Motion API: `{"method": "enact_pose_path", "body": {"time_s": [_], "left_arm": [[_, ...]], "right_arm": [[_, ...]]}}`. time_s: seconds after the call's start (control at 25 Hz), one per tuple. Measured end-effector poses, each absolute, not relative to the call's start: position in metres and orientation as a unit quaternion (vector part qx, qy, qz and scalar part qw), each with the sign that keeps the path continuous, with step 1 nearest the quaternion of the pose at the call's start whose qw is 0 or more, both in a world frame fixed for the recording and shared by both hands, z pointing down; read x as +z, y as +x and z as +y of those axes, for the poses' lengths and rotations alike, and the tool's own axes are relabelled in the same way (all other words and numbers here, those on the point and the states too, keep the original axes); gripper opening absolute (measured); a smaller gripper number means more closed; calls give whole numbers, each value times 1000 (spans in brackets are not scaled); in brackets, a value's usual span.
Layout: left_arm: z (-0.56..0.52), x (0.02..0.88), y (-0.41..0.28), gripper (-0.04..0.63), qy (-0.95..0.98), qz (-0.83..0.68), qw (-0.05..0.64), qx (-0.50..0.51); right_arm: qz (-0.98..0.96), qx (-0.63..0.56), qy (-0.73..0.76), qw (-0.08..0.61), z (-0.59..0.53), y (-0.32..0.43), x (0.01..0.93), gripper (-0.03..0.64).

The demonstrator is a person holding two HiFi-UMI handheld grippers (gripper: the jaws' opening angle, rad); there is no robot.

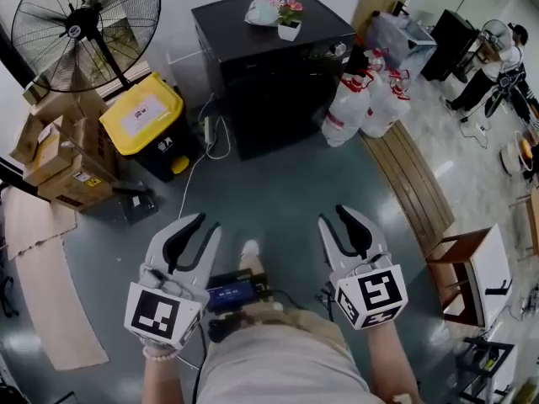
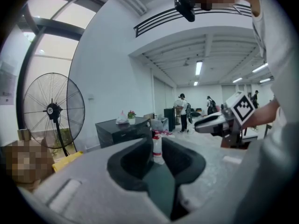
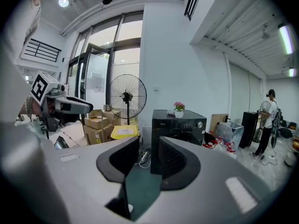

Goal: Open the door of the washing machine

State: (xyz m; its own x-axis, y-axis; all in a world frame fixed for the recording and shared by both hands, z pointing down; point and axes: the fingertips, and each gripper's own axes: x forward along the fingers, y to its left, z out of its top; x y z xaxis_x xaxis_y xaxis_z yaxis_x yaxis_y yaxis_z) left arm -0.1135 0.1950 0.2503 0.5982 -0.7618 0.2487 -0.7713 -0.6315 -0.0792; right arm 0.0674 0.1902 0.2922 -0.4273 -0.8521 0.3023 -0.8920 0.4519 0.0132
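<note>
The black washing machine (image 1: 278, 66) stands against the far wall, a flower pot (image 1: 289, 25) and a plush toy on its top. Its front faces me and the door looks closed. Both grippers hover low over the floor, well short of it. In the head view my left gripper (image 1: 205, 225) is open and empty. My right gripper (image 1: 334, 219) is also open with nothing between its fingers. The right gripper view has the machine (image 3: 182, 125) straight ahead, its front partly hidden by one finger (image 3: 175, 160). In the left gripper view the machine (image 2: 119, 132) sits left of the jaws.
A yellow-lidded bin (image 1: 147, 116) and cardboard boxes (image 1: 63, 162) stand left of the machine, beneath a big floor fan (image 1: 84, 28). A cable and power strip (image 1: 206, 133) lie beside it. Water jugs (image 1: 366, 103) and a wooden bench (image 1: 413, 175) are on the right. People stand far right (image 1: 497, 66).
</note>
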Motion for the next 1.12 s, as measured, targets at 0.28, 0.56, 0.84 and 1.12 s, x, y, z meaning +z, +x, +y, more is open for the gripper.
{"method": "enact_pose_path", "body": {"time_s": [0.28,0.56,0.84,1.12], "left_arm": [[132,252,-123,89,899,-417,29,134],[76,251,-130,89,906,-400,27,133],[28,249,-137,89,912,-388,22,128],[-10,252,-146,89,914,-384,22,126]], "right_arm": [[-833,87,527,145,136,61,295,116],[-827,82,534,152,85,49,291,116],[-818,80,549,154,44,42,287,117],[-814,75,555,156,5,35,285,117]]}}
